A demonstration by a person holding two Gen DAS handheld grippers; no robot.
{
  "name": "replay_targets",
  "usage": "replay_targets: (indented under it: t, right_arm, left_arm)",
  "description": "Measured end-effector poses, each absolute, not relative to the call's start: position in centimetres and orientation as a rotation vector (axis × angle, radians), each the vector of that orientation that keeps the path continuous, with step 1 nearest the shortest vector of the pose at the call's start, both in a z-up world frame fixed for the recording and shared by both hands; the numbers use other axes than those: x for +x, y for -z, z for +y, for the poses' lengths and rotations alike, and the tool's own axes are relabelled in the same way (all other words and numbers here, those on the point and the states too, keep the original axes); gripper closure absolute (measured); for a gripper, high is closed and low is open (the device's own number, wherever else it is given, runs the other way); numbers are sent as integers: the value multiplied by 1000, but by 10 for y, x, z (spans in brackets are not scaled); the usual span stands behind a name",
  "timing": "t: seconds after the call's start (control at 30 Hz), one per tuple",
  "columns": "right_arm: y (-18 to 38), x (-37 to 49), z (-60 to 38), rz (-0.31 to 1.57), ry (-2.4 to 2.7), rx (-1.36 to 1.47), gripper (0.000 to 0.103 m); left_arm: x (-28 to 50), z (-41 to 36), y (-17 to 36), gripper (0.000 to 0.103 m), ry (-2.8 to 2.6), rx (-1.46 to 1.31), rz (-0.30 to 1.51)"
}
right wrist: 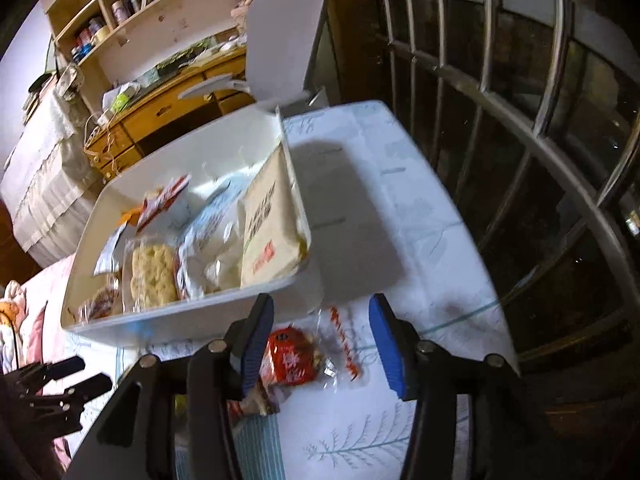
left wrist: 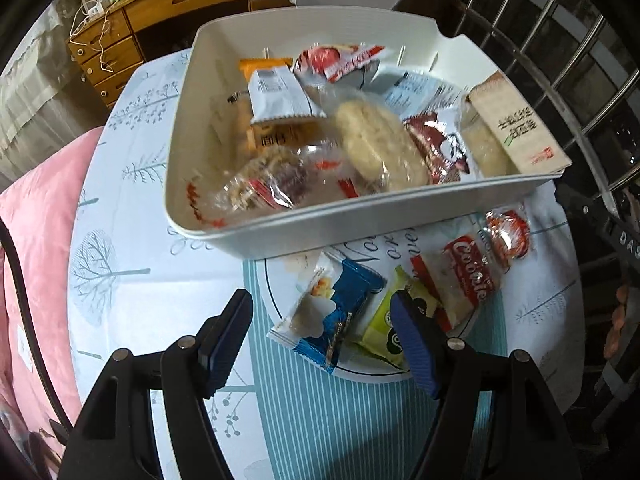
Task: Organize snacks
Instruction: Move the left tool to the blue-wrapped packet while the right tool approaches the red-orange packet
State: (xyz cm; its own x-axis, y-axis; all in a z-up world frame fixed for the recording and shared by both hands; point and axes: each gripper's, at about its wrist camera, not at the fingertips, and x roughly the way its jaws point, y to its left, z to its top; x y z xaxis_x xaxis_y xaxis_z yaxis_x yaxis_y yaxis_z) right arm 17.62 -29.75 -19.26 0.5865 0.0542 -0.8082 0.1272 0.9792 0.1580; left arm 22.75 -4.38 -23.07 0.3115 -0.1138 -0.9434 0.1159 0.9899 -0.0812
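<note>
- Left gripper (left wrist: 320, 336): fingers parted, empty, straddling the blue packet (left wrist: 332, 316) on the worktop (left wrist: 132, 248); long axis runs diagonally across the gap.
- Right gripper (right wrist: 320, 344): fingers apart, nothing held, red snack (right wrist: 290, 356) below, nearer its left finger.
- White bin (left wrist: 320, 236) just beyond both.

— Anything readable here?
— "Cookie", white letters on the red snack wrapper (left wrist: 468, 280) lying on the tablecloth (left wrist: 132, 216).
— And the beige packet (left wrist: 520, 128) in the bin?
— Dark Chinese characters, too blurred to read.
</note>
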Motion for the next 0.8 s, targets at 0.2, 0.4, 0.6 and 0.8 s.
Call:
replay_targets:
  t: [0.2,0.4,0.6,0.8]
  right_arm:
    - [213,170,-277,971,-30,125,45]
    - [229,169,-270,995,-54,91,41]
    - [243,173,-265,1015,-56,66,41]
    - [256,175,-260,1036,-62,29,37]
  left_arm:
    - [230,-49,248,33,171,19,1266]
    - [235,-52,263,33,160,51,1314]
    - [243,-49,272,33,152,39,1355]
    - [252,-44,281,33,115,47,1362]
